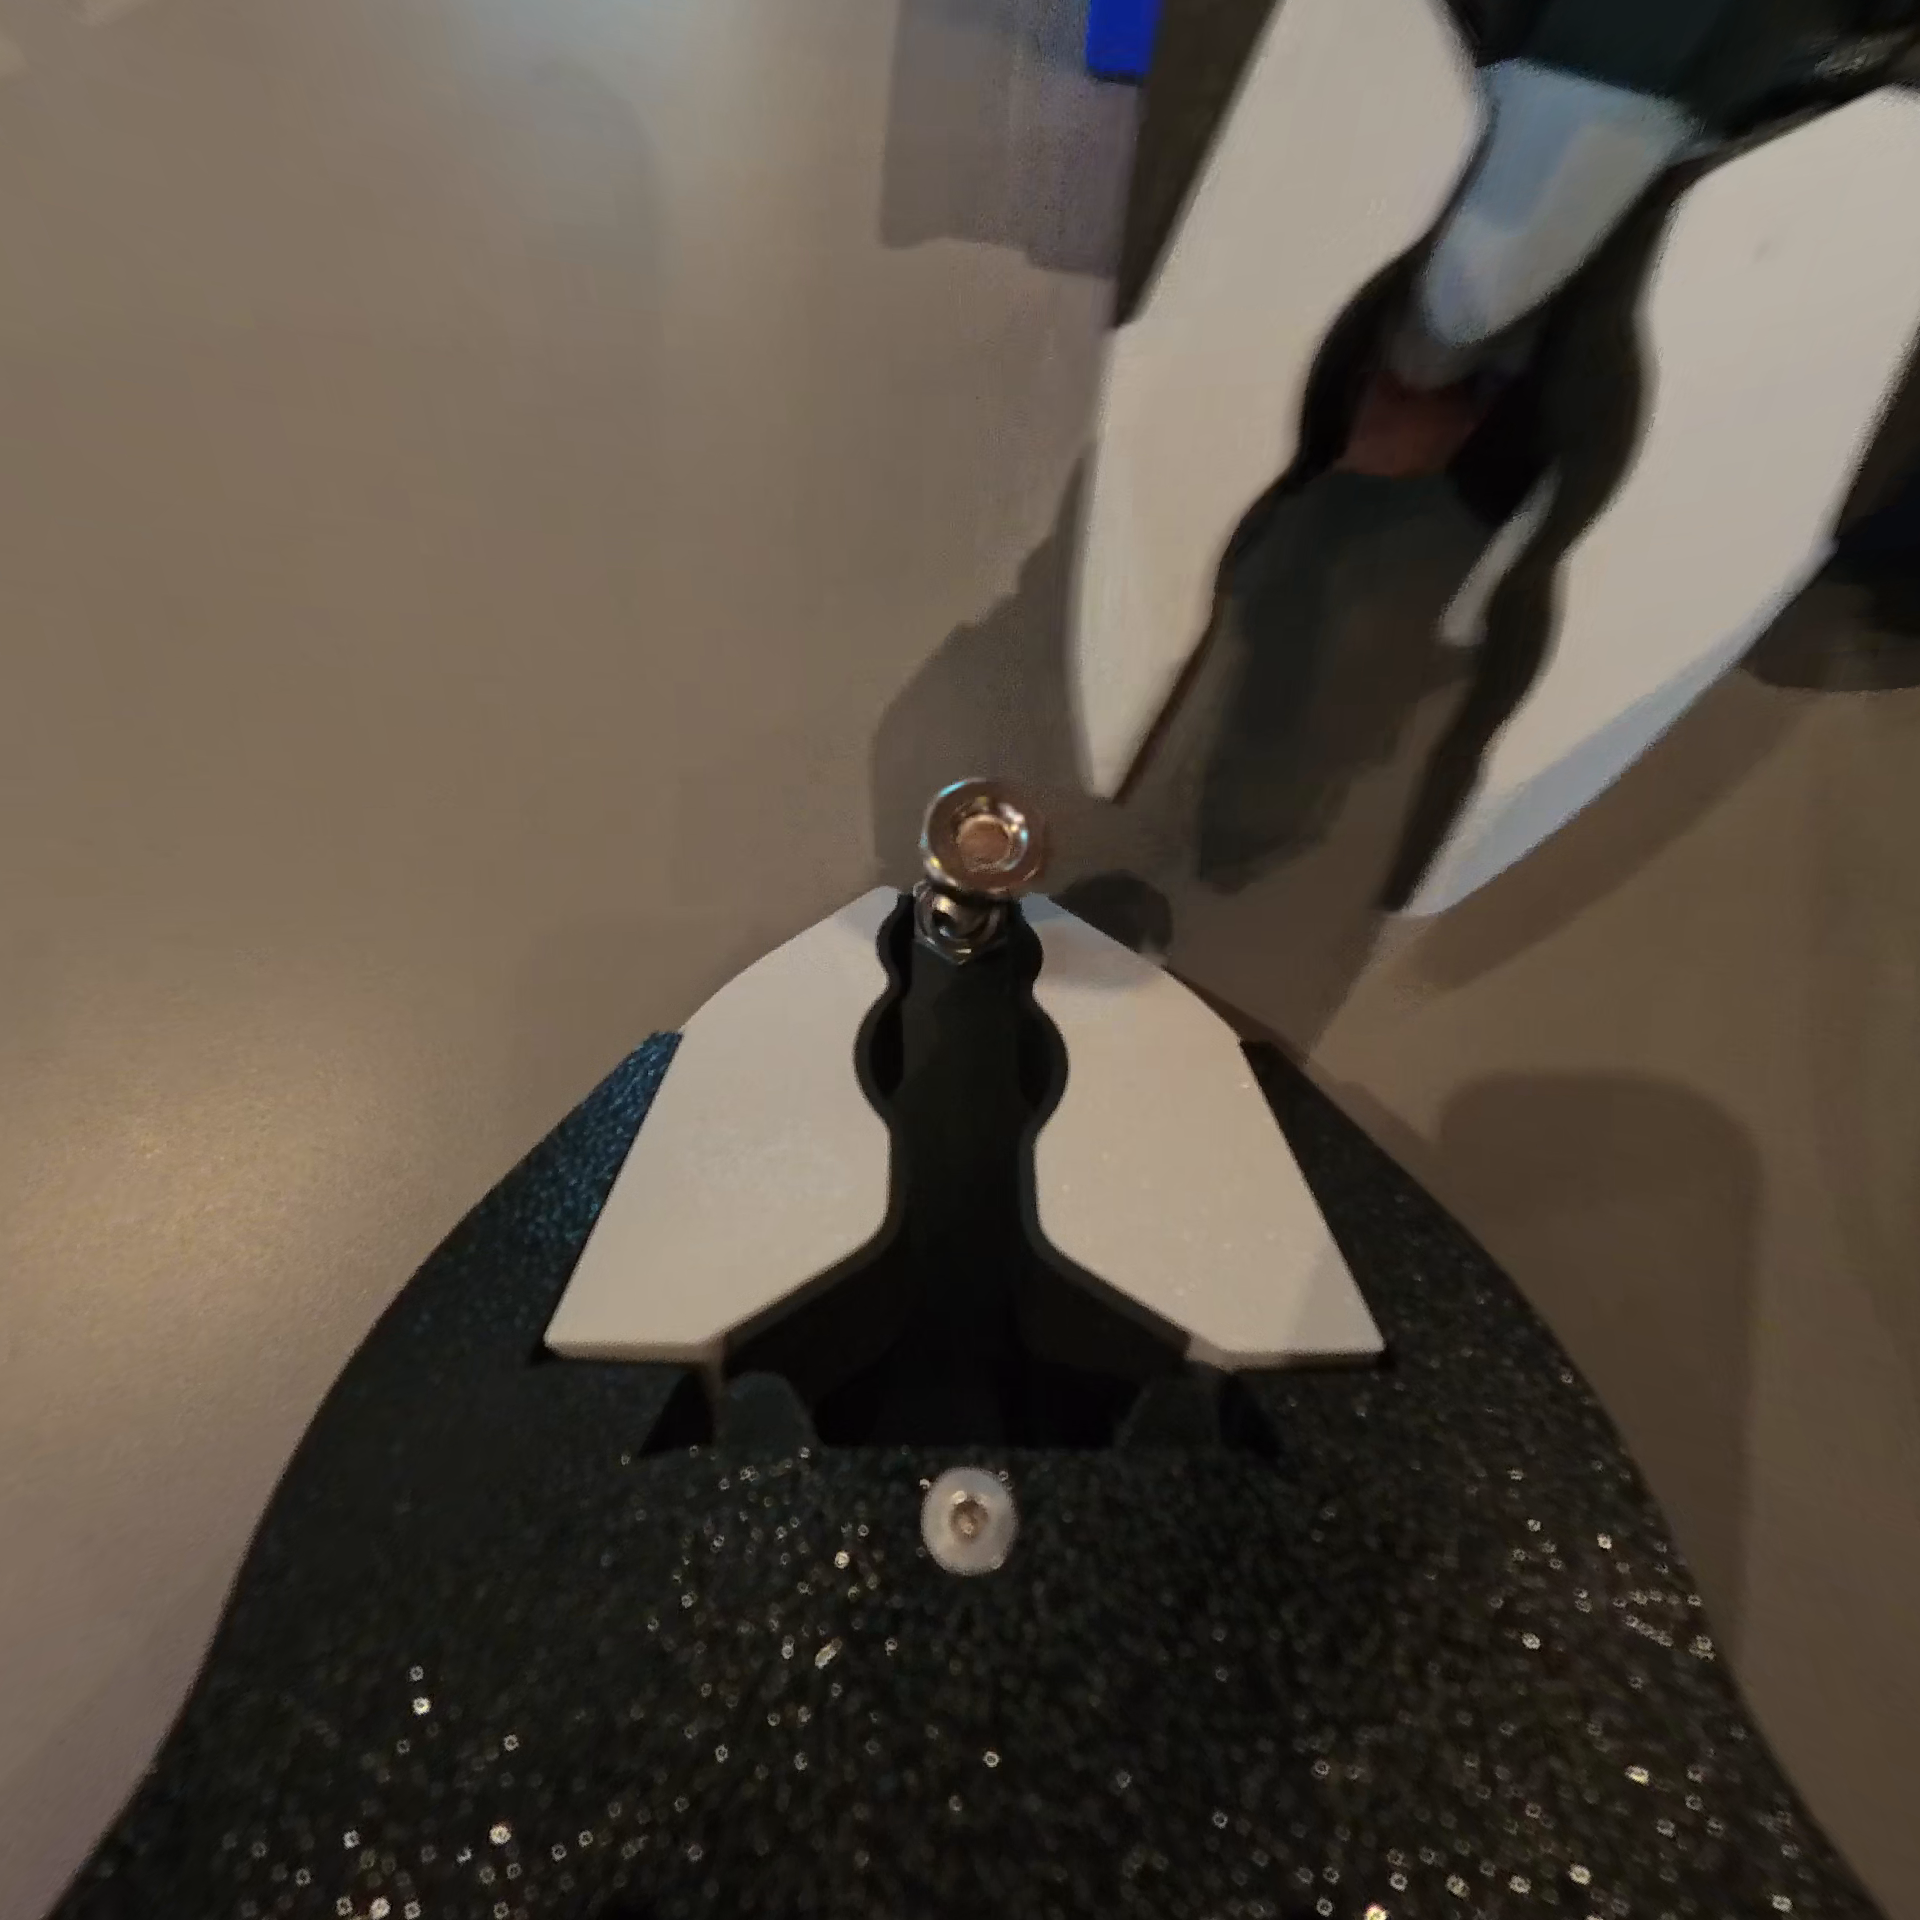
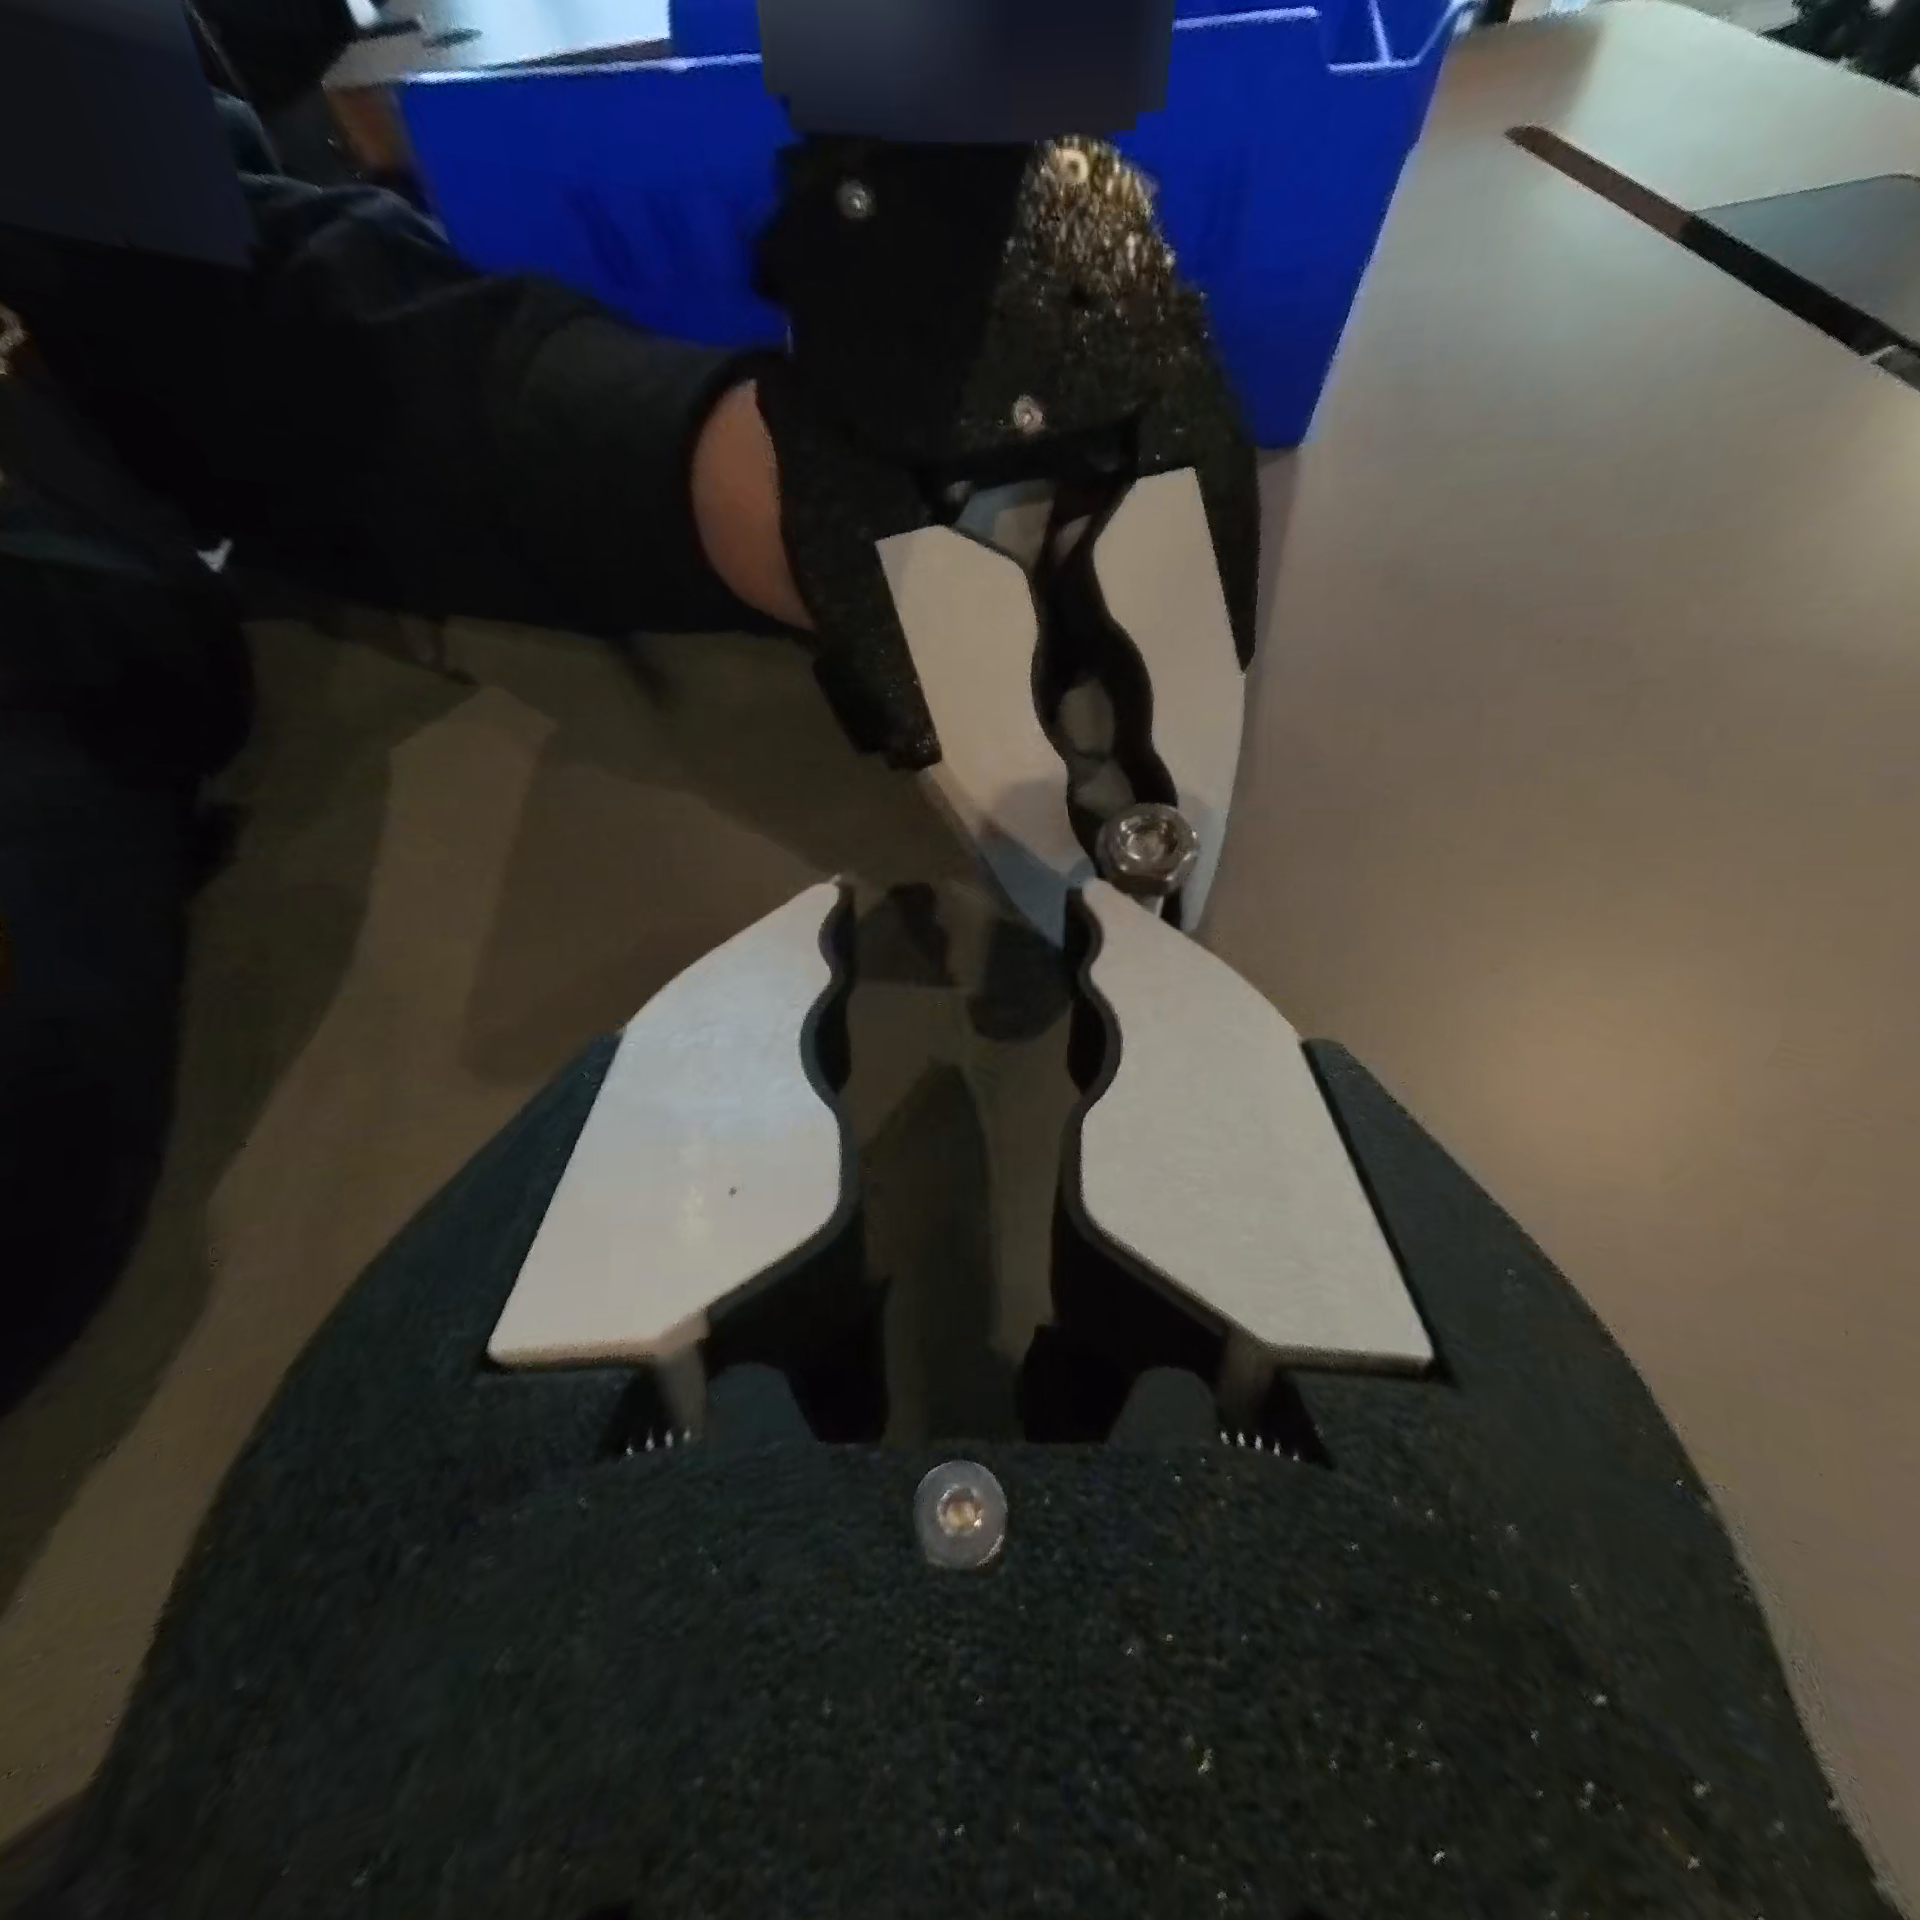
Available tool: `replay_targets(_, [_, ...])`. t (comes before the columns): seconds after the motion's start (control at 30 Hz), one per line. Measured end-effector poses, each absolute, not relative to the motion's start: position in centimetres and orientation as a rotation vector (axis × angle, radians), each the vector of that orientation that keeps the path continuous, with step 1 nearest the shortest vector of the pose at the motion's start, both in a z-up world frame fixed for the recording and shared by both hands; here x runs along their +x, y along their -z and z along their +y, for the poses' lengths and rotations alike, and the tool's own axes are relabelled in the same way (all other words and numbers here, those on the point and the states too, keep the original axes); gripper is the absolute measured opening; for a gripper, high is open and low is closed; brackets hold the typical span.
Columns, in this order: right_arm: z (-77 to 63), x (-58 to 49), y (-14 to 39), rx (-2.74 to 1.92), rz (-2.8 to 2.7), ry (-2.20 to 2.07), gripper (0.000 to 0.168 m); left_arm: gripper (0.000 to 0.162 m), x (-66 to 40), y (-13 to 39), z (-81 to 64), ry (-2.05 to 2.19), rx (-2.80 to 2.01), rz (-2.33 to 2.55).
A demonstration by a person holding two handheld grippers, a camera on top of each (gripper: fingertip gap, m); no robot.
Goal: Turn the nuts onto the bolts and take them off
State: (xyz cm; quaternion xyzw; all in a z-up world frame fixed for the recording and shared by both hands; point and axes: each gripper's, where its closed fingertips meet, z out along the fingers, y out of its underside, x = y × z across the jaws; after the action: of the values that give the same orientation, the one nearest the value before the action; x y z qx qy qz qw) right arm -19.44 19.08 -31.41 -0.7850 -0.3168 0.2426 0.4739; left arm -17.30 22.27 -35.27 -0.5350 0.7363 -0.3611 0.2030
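Left wrist view, nearest first: the left tool (image 1: 961, 914) has its two white fingers (image 1: 769, 1122) drawn close together at the tips, clamped on the threaded shank of a bolt (image 1: 982, 840). The bolt's round socket head sticks out just beyond the fingertips, facing the camera, and a small dark nut (image 1: 951, 928) sits on the thread right at the pinch point, just under the head. Beyond it lies the plain beige worktop (image 1: 416, 623). Farther off, at upper right, the right tool (image 1: 1262, 842) comes in blurred, its white fingers spread apart with nothing between them, its tips near the bolt but not touching it.

Right wrist view shows the same from the other side. Closest are the right tool's (image 2: 961, 899) own fingers (image 2: 707, 1143), held wide with only worktop (image 2: 1558, 831) visible in the gap. Just past its right fingertip is the bolt (image 2: 1148, 840), pinched at the end of the left tool (image 2: 1127, 883), which points down toward the camera. A hand (image 2: 738, 499) in a dark sleeve (image 2: 395, 416) holds that tool. Behind stands a blue bin (image 2: 582, 197).
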Motion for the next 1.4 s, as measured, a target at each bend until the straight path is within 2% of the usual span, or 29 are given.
replay_targets(0.23, [21.5,-18.4,31.0,-1.918,-0.676,-0.538,0.058,0.016,-17.3,35.3,22.3,1.006,-1.491,2.055])
replay_targets(0.5, [21.5,-19.5,31.2,-1.915,-0.741,-0.606,0.055,0.016,-17.3,35.3,22.3,1.007,-1.492,2.055])
replay_targets(0.6, [20.7,-19.4,31.2,-1.920,-0.735,-0.596,0.059,0.017,-17.3,35.3,22.3,1.008,-1.493,2.056])
replay_targets(0.63, [20.1,-19.3,31.2,-1.921,-0.739,-0.606,0.055,0.017,-17.3,35.3,22.3,1.009,-1.493,2.056])
replay_targets(0.67, [19.3,-19.4,31.3,-1.925,-0.761,-0.636,0.041,0.017,-17.3,35.3,22.3,1.009,-1.493,2.056])
replay_targets(0.7, [18.8,-19.4,31.4,-1.930,-0.765,-0.649,0.039,0.017,-17.3,35.3,22.3,1.009,-1.493,2.056])
replay_targets(0.93, [21.1,-18.7,31.0,-1.922,-0.668,-0.577,0.059,0.016,-17.3,35.3,22.3,1.004,-1.487,2.056])
replay_targets(1.4, [21.3,-19.7,31.6,-1.951,-0.720,-0.597,0.062,0.017,-17.3,35.3,22.3,1.002,-1.484,2.058])
